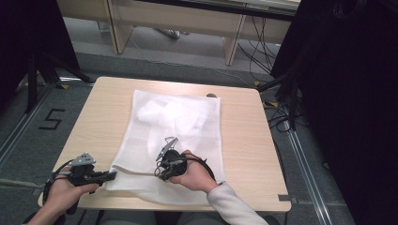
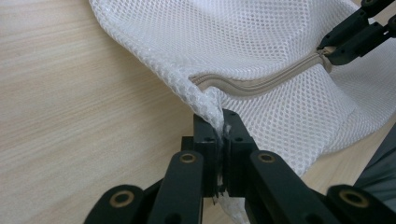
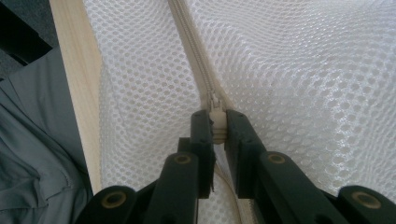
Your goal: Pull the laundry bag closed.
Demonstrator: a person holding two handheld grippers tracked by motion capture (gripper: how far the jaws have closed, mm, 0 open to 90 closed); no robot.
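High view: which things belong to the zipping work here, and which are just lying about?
In the job:
- white mesh laundry bag
- its beige zipper pull, pinched by the right gripper
- bag corner, clamped by the left gripper

Lying about:
- small dark object at the light wooden table's far edge

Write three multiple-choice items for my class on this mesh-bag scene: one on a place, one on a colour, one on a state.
1. Where does the mesh laundry bag lie?
A. on the wooden table
B. on the floor
C. on a shelf

2. What colour is the zipper tape?
A. red
B. beige
C. black

3. What is the right gripper doing?
A. standing open above the bag
B. resting shut on bare wood
C. pinching the zipper pull

Answers: 1 A, the high view shows the bag spread across the tabletop. 2 B, the left gripper view shows a beige strip running through the white mesh. 3 C, the right gripper view shows its jaws shut on the pull, while the left gripper clamps the bag's corner.
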